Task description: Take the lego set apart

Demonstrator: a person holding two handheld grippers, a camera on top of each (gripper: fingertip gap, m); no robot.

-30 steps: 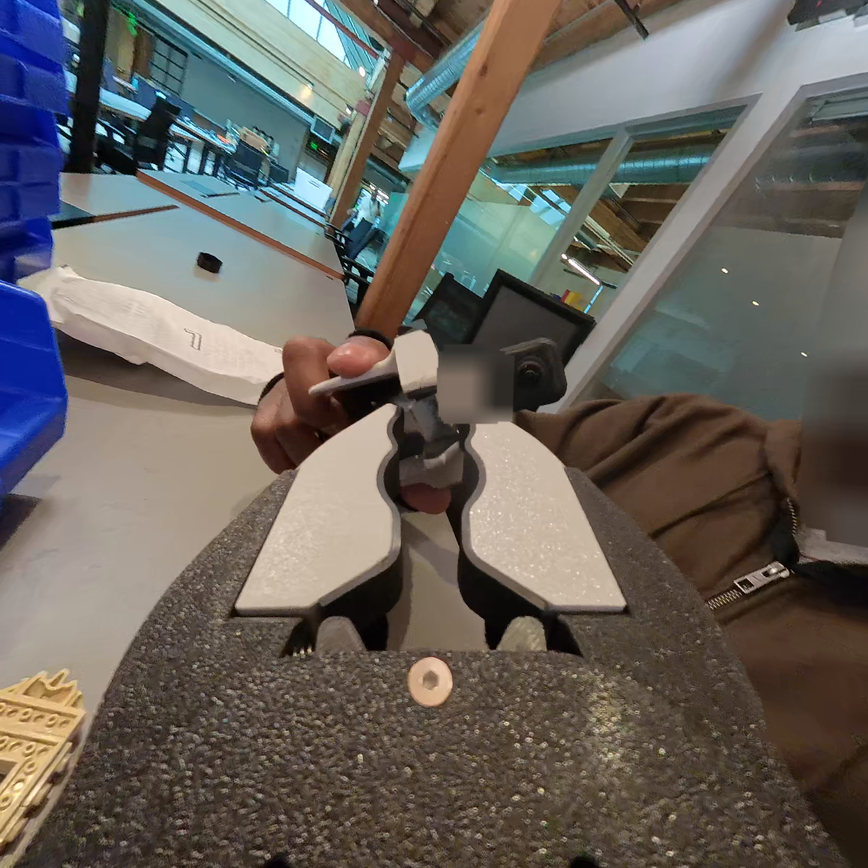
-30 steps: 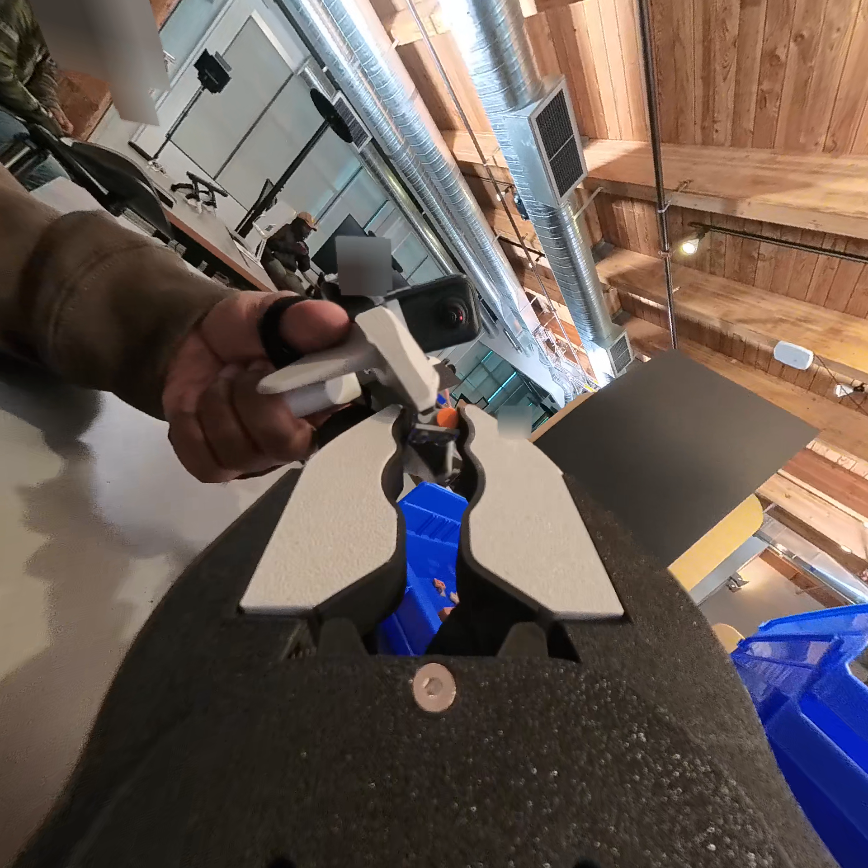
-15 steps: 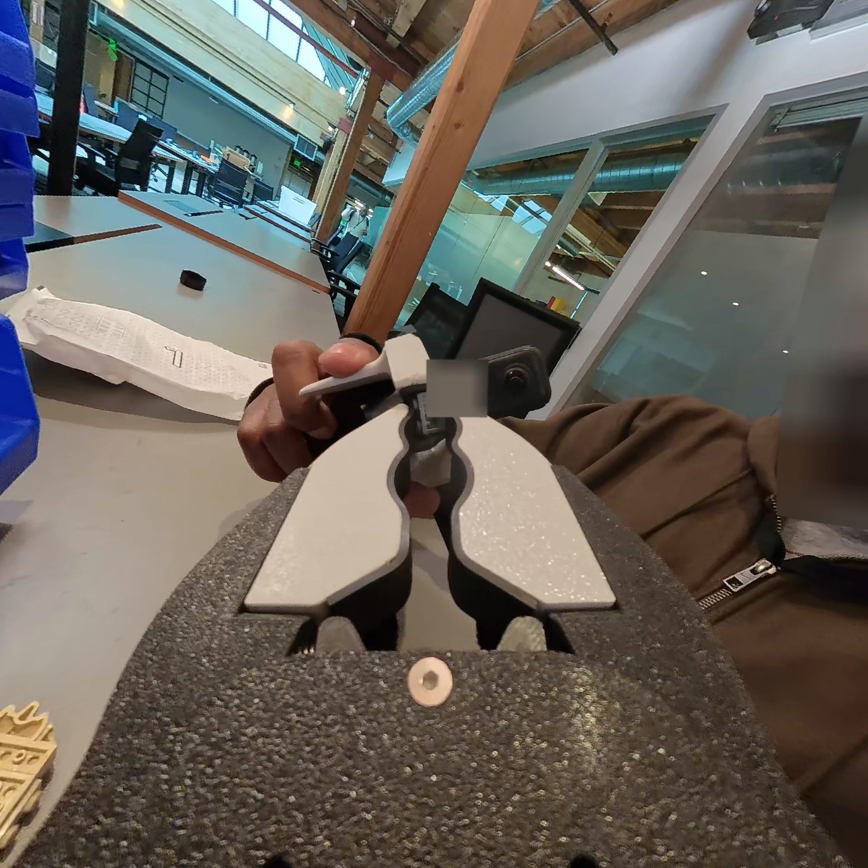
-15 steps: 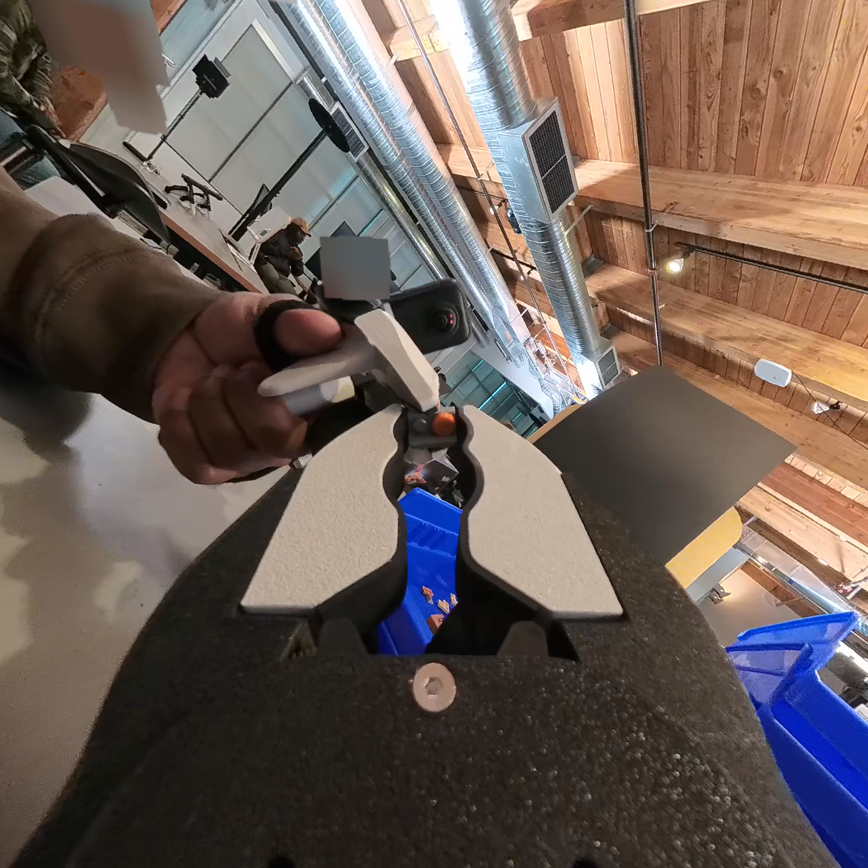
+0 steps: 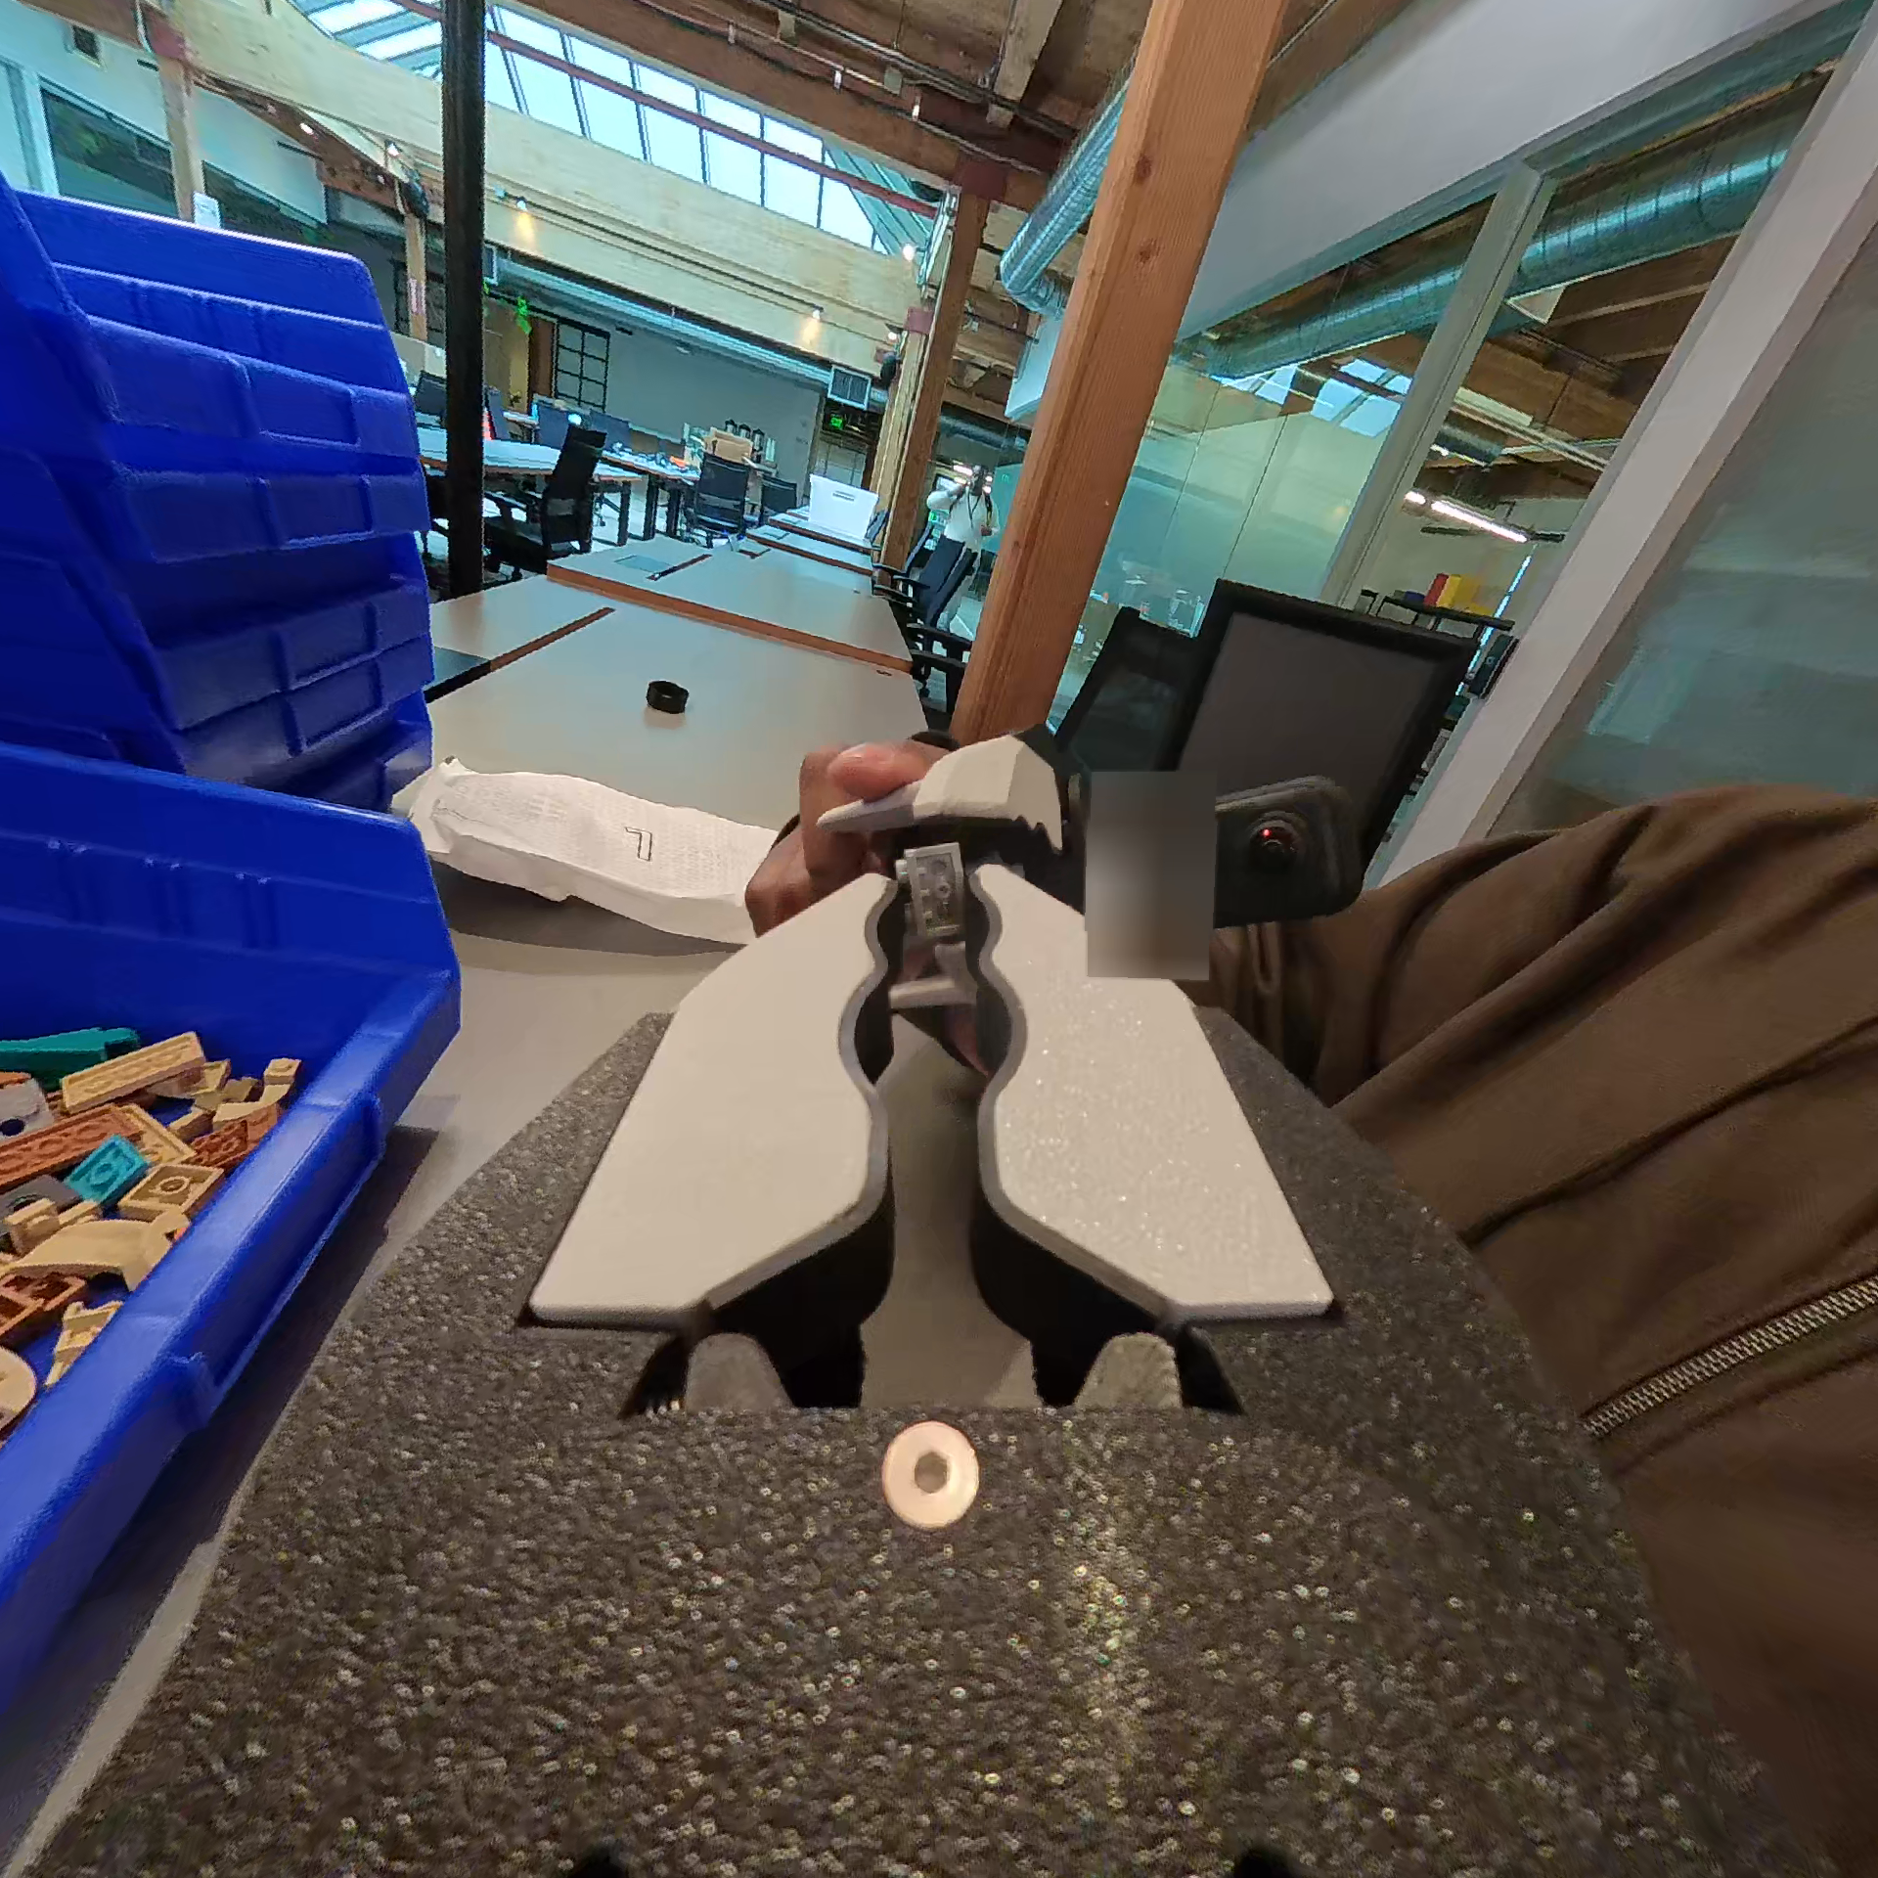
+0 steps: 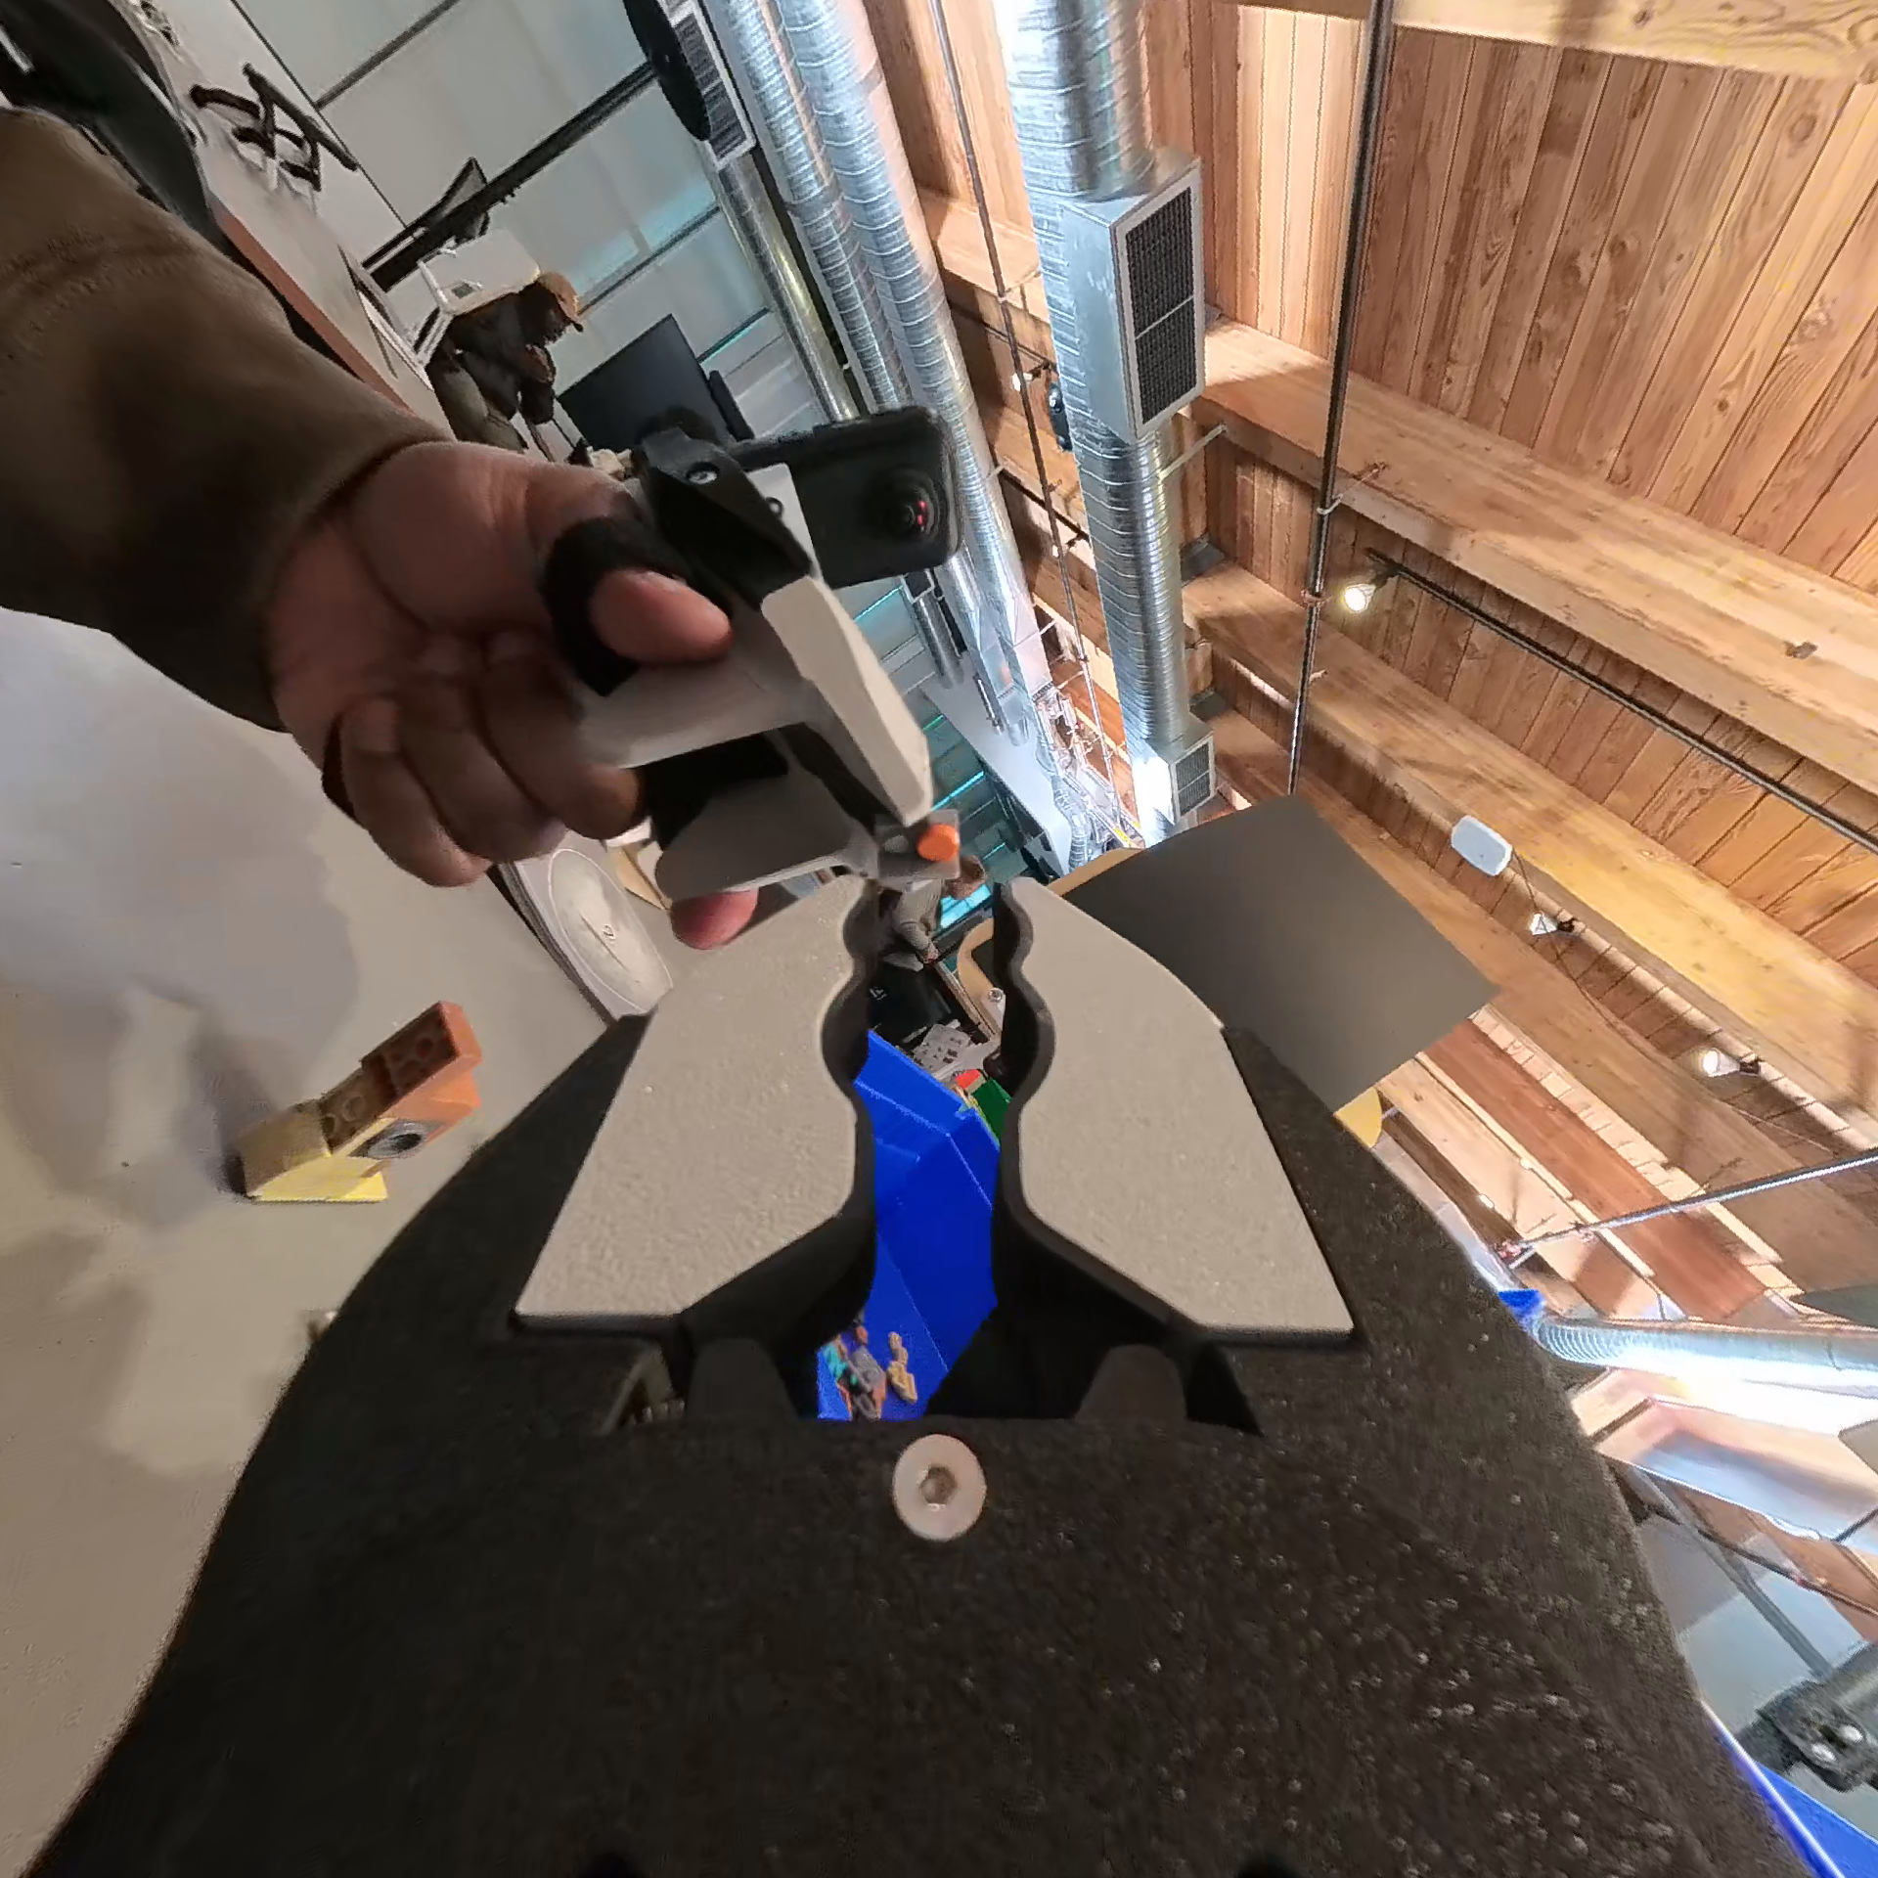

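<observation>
The left tool (image 5: 933,894) grips a grey piece (image 5: 937,899) upright (orange peg outward); the right tool (image 6: 933,915), released, sits just beside it.

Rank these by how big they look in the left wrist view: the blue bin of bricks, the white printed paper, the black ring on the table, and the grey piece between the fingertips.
1. Blue bin, though nearness inflates it
2. White printed paper
3. Grey piece
4. Black ring, farthest away

left gripper (image 5: 937,894) clamped, right gripper (image 6: 940,920) parted
</observation>
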